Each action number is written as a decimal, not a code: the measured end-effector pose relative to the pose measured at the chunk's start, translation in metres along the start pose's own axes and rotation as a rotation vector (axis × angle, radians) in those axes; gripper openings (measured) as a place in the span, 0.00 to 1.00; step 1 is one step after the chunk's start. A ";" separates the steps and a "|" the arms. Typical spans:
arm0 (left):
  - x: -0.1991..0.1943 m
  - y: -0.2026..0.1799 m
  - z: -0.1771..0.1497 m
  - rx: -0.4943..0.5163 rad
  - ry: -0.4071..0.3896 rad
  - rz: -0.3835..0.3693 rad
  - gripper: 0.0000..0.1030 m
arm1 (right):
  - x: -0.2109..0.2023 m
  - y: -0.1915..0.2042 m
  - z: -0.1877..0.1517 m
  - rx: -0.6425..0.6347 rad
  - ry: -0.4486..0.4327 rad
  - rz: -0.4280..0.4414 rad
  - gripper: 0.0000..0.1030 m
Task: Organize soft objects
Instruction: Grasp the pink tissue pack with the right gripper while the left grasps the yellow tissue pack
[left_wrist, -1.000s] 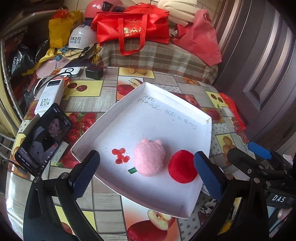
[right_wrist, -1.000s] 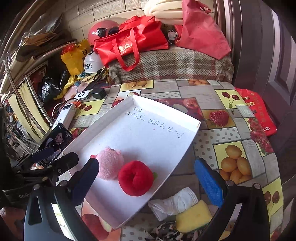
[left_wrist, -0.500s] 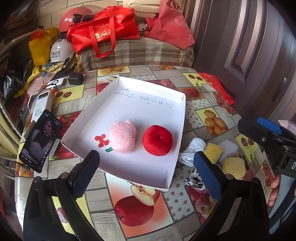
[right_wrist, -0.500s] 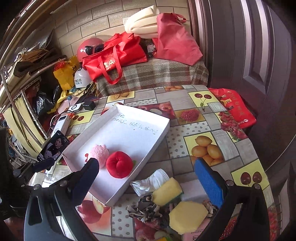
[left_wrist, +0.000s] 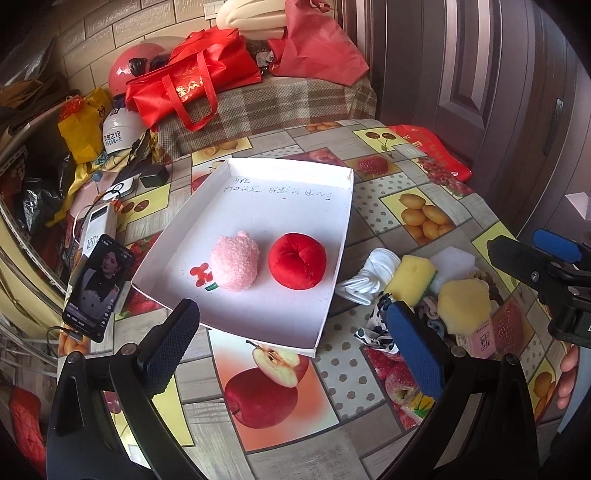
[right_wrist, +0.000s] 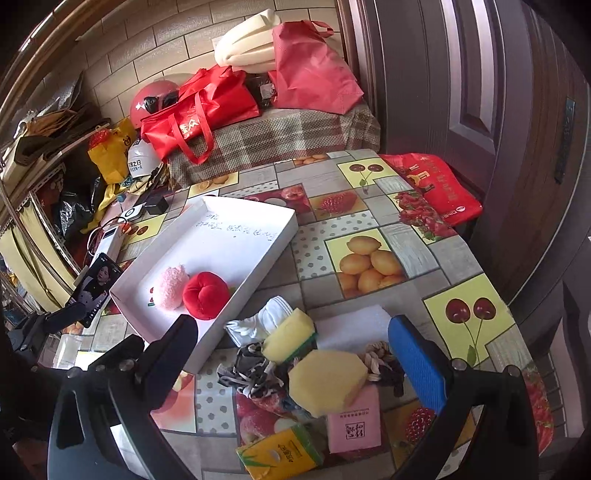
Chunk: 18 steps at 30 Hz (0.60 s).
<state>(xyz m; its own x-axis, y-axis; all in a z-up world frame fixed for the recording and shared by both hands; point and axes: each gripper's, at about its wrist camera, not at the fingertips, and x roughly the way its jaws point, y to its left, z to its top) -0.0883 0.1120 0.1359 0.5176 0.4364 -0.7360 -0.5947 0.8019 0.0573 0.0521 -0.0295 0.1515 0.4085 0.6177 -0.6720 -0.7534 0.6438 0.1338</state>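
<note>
A white tray (left_wrist: 334, 236) sits on the table (left_wrist: 369, 206) with the fruit-picture cloth. Inside it, at the near end, a fluffy pink ball (left_wrist: 234, 264) lies just left of a round red plush (left_wrist: 297, 265). They are close together but I cannot tell if they touch.

To the right of the tray is a heap of soft things: a white rolled sock (right_wrist: 273, 317), a yellow sponge with a green side (right_wrist: 290, 334), a bigger yellow sponge (right_wrist: 327, 380), and a black-and-white cloth (right_wrist: 247, 373) under them. A pink packet (right_wrist: 354, 424) and a yellow-green box (right_wrist: 280, 454) lie nearer.

The left gripper (left_wrist: 291, 347) hangs over the near edge of the tray, its claw spread wide and holding nothing. The right gripper (right_wrist: 291, 358) hangs over the heap, spread wide too, with nothing in it.

A phone (left_wrist: 98, 286) lies left of the tray.
</note>
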 end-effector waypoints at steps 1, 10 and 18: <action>0.001 -0.002 -0.001 0.003 0.003 0.000 0.99 | -0.001 -0.003 -0.002 0.005 0.003 -0.001 1.00; 0.012 -0.020 -0.008 0.032 0.044 -0.017 0.99 | -0.003 -0.029 -0.019 0.020 0.025 -0.020 1.00; 0.032 0.004 -0.042 -0.013 0.132 -0.049 0.99 | 0.026 -0.023 -0.084 -0.143 0.212 0.108 1.00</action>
<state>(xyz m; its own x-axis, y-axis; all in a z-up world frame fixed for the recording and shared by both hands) -0.1000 0.1124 0.0839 0.4613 0.3390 -0.8200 -0.5790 0.8153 0.0113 0.0361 -0.0664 0.0698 0.2165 0.5611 -0.7990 -0.8579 0.5000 0.1187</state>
